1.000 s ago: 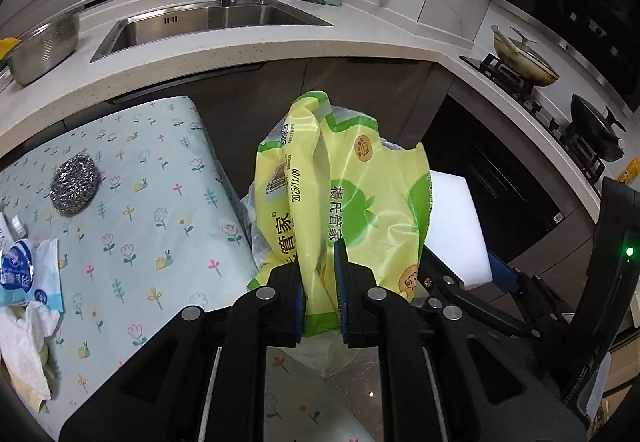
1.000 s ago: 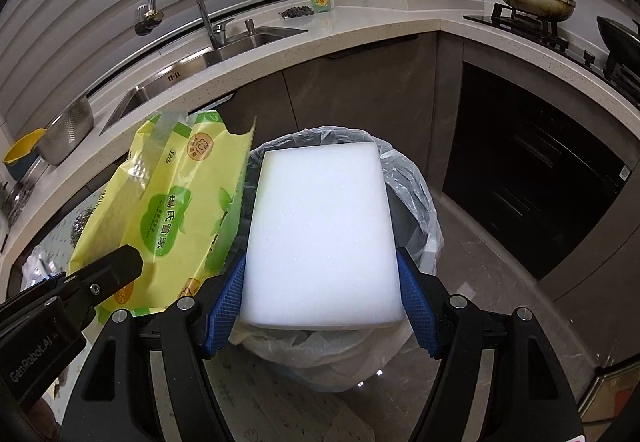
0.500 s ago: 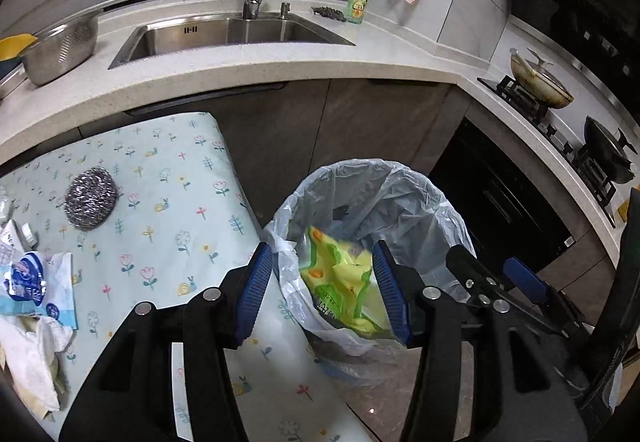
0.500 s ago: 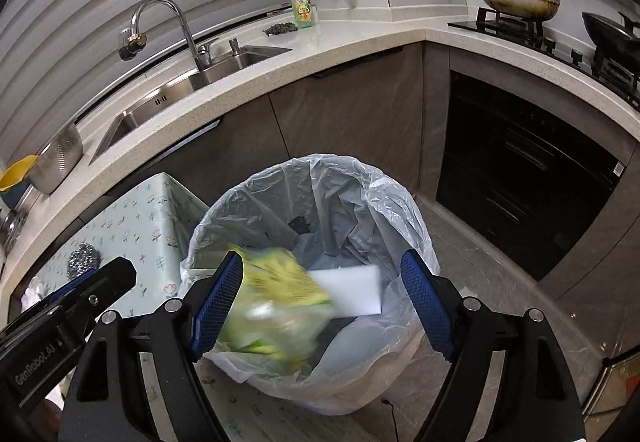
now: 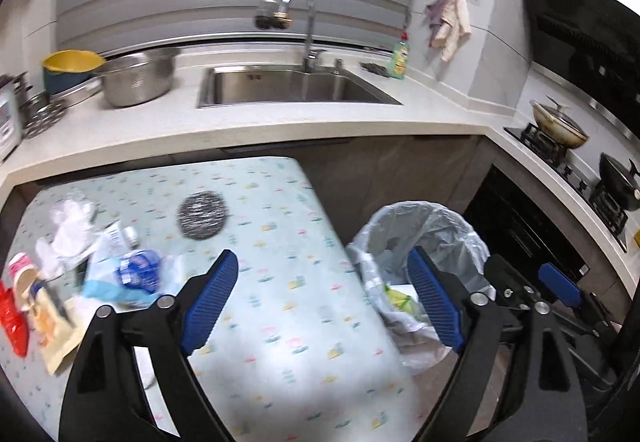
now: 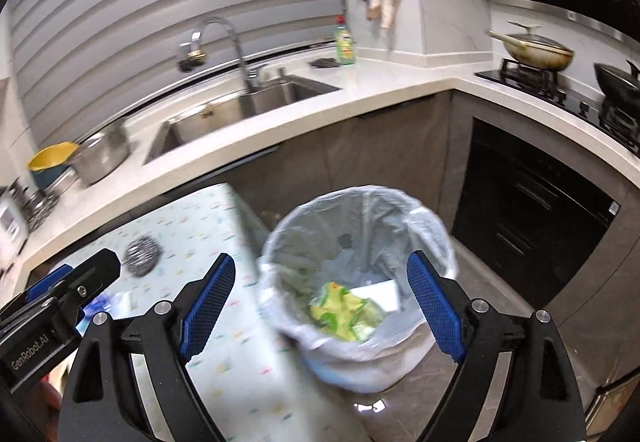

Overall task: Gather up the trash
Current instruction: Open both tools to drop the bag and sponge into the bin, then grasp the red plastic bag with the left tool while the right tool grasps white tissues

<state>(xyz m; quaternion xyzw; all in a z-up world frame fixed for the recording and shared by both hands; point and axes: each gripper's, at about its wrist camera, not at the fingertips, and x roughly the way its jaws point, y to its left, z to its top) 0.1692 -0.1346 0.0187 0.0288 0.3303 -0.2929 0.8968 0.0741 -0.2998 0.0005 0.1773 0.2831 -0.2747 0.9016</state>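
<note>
A bin lined with a clear plastic bag [image 6: 360, 210] stands on the floor beside the table; it also shows in the left wrist view [image 5: 424, 222]. Inside lie the yellow-green packet [image 6: 344, 312] and the white foam block [image 6: 380, 292]. My right gripper [image 6: 320, 294] is open and empty above the bin's left rim. My left gripper [image 5: 324, 294] is open and empty above the table's right part. A steel scourer [image 5: 202, 216], a blue-and-white wrapper [image 5: 136, 274], white crumpled plastic [image 5: 72, 226] and red and beige packets [image 5: 24, 306] lie on the floral tablecloth [image 5: 280, 242].
The white counter [image 5: 280, 122] with sink [image 5: 288, 86], tap, steel bowl [image 5: 136, 76] and soap bottle [image 5: 399, 56] runs behind. A stove with a lidded pan [image 5: 560, 122] and a black wok [image 5: 620, 178] stands at the right. Dark cabinets [image 6: 532, 210] lie behind the bin.
Both grippers opened and dropped the yellow-green packet and the white foam block into the bin. Both then pulled back and swung left, bringing the table's litter into the left view.
</note>
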